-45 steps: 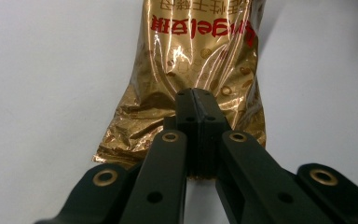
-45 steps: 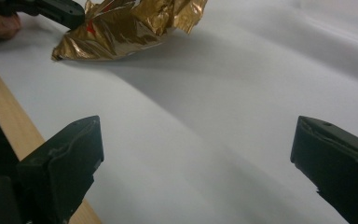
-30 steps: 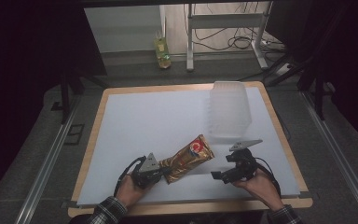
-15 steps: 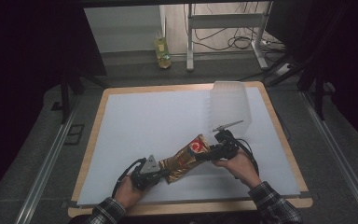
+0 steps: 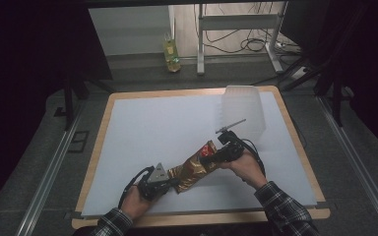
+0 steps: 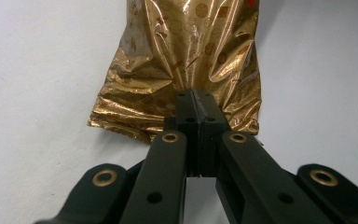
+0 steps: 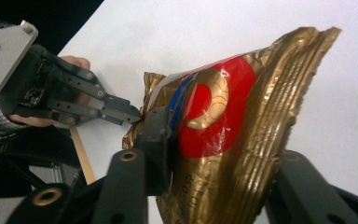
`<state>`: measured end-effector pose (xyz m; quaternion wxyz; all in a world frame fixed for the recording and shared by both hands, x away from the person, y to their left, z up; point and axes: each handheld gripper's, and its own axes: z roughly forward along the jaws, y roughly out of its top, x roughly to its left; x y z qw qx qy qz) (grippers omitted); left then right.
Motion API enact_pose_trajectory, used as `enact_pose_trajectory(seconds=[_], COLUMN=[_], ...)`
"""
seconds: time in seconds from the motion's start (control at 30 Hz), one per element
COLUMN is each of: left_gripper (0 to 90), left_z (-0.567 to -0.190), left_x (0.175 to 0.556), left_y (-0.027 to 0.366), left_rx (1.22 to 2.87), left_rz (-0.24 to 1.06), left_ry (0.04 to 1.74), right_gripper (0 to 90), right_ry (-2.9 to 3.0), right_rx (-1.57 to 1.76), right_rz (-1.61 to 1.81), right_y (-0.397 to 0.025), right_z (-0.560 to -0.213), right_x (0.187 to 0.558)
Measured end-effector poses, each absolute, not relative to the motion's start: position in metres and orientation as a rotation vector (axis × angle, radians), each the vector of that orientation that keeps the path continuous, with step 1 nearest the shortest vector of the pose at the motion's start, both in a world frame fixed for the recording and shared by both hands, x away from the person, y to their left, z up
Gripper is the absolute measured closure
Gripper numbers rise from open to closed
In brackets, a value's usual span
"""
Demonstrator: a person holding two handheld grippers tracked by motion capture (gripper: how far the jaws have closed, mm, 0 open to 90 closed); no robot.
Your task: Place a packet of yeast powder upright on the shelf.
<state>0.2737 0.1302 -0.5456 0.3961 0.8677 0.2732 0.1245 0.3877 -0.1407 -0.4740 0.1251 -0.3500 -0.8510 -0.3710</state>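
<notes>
A: Left gripper (image 6: pixel 196 100), lower centre of its own view: jaws pressed together on the crimped bottom edge of the gold snack bag (image 6: pixel 191 60), foil bunched where they bite.

B: Noted. In the high view the left gripper (image 5: pixel 170 183) sits in the lower middle of the frame, and the gold snack bag (image 5: pixel 193 167) runs up and to the right from it.

A: Right gripper (image 7: pixel 214 135), in its own view: one jaw lies against the red-and-blue printed face at lower centre, the other stands off at lower right behind the ridged seam. The bag is between them, but whether they have closed on it cannot be told.

B: In the high view the right gripper (image 5: pixel 211 158) meets the bag's upper end, just below the translucent plastic container (image 5: pixel 243 109) at upper right of the white table (image 5: pixel 142 128).

A: Bag looks lifted at the right end, low at the left.

B: Risks, as judgement: slick foil could slide from the left jaws if the hands pull apart sharply. Uneven pull may tear the seam and spill contents. A wide swing of the right hand could knock the container, which stands near.
</notes>
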Motion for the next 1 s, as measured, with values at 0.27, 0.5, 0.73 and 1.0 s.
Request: enact_pose_trajectory(seconds=[0.27,0.5,0.73,1.0], left_gripper=[89.9,77.0,64.5,50.3], left_z=[-0.544,-0.537,-0.532,-0.526], left_x=[0.272,0.268,0.266,0.258], left_y=[0.132,0.131,0.134,0.137], left_rx=[2.165,2.136,2.116,2.095], left_rz=[0.311,0.308,0.37,0.428], left_ry=[0.717,0.697,0.71,0.733], right_gripper=[75.6,77.1,77.4,77.4], right_ry=[-2.541,-2.619,-2.668,-2.707], right_rx=[-0.882,-0.778,-0.733,-0.709], right_rz=[-1.125,-1.173,-1.202,-1.208], right_y=[-0.135,-0.131,-0.132,-0.136], right_z=[-0.46,-0.442,-0.43,-0.417], right_x=[0.382,0.376,0.373,0.373])
